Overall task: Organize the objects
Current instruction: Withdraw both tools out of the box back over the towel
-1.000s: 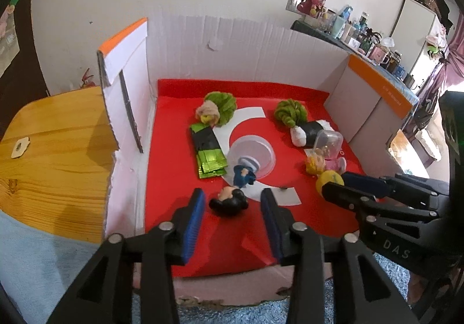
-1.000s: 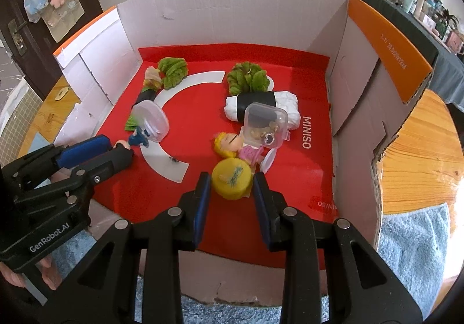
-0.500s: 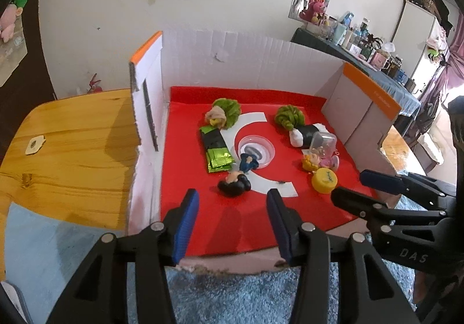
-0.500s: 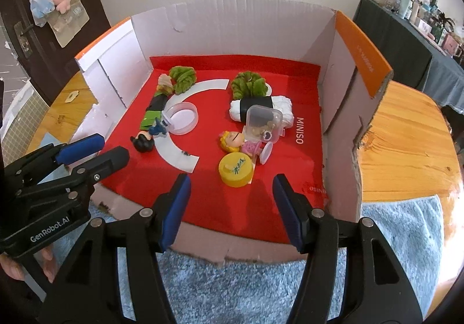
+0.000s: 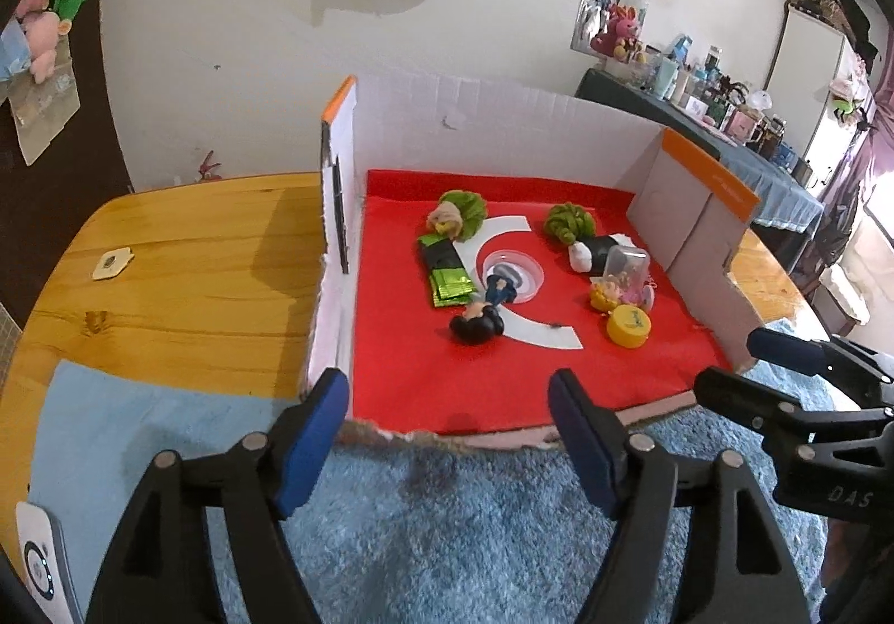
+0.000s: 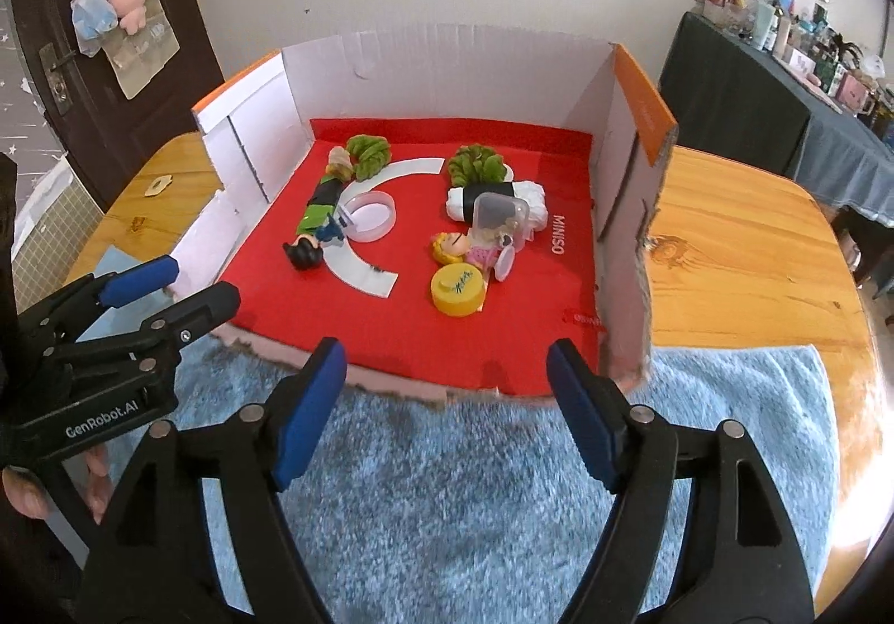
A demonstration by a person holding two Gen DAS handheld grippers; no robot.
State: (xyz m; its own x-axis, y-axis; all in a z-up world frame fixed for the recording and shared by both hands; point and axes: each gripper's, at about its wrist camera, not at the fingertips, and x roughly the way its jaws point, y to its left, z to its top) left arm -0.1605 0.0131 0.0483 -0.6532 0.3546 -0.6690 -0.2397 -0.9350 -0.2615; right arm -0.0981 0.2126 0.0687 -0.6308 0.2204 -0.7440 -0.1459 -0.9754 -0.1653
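A cardboard box [image 5: 503, 132] with a red floor lies open toward me. On that floor lie a black-haired figure [image 5: 476, 325], a green foil pack [image 5: 447, 275], a clear round lid [image 5: 514, 275], a yellow cap [image 5: 629, 324], a blond figure [image 6: 455, 247] and a clear box [image 6: 497, 213]. My left gripper [image 5: 447, 389] hangs over the box's front edge, jaws opening, nothing between them. My right gripper [image 6: 445, 353] stands likewise before the yellow cap [image 6: 458, 290], jaws opening and empty. Each gripper also shows in the other's view, the right gripper [image 5: 735, 361] and the left gripper [image 6: 198, 280].
The box sits on a wooden table [image 5: 195, 261]; a fluffy blue mat [image 6: 475, 484] covers the near part. Two green plush pieces [image 6: 369, 155] and a white-and-black roll [image 6: 503, 194] lie at the back. A white device [image 5: 39, 562] lies at the mat's left edge.
Both grippers drew back out of the box toward the mat and their jaws spread wider. The yellow cap and the black-haired figure, earlier between the fingers, now lie free on the red floor.
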